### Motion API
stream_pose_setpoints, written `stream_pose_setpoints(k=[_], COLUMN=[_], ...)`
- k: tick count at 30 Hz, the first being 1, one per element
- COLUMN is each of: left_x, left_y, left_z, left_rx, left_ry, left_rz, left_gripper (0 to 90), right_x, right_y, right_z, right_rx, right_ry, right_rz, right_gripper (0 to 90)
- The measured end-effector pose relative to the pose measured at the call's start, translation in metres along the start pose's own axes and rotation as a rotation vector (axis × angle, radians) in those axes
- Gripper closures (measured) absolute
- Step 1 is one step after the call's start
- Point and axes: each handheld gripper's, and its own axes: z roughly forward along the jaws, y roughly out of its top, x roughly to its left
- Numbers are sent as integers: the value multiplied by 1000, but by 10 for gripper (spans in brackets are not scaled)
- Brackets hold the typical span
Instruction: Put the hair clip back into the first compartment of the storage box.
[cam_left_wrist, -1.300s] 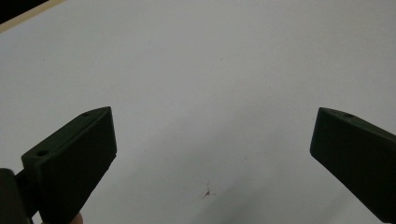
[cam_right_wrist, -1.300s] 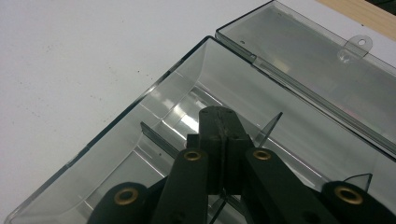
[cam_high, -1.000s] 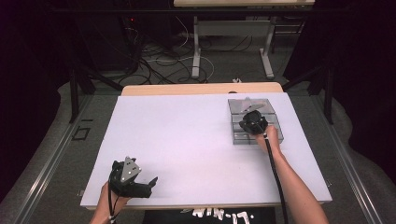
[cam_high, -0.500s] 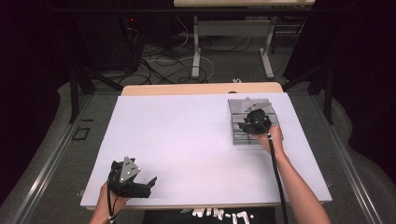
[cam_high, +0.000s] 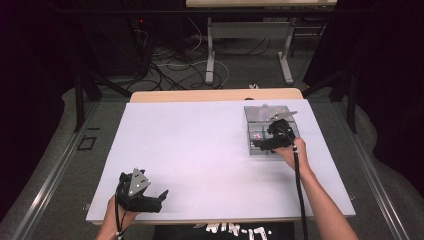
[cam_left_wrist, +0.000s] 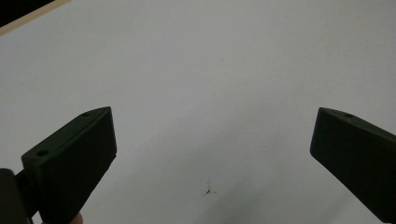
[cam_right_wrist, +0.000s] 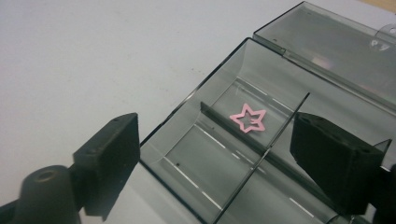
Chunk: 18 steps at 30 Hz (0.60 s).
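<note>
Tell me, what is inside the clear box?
A pink star lies flat in one compartment of the box. The near compartments look empty, but the right tool hides part of the box.

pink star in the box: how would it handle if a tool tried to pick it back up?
The pink star looks thin, flat and cut out, so probably very light and a bit bendy. It lies flush on the smooth floor of the clear box, so it would likely slide rather than lift. The divider beside it leaves little room.

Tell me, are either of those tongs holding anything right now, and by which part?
Nothing is held. The right tongs, which have just been opening, stand empty above the box with the pink star; the left tongs are open over bare table.
</note>
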Motion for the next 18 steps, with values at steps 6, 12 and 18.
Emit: stream_pose_setpoints(k=[6, 12, 18], left_x=[0, 0, 0], left_y=[0, 0, 0], left_z=[0, 0, 0], left_rx=[-8, -5, -5], left_ry=[0, 8, 6], left_rz=[-4, 4, 5], left_gripper=[3, 3, 3], right_x=[3, 6, 14], right_y=[-4, -7, -14], right_z=[-9, -19, -28], right_rx=[-3, -15, -5], right_ry=[30, 42, 47], right_rz=[8, 3, -3], right_gripper=[88, 55, 47])
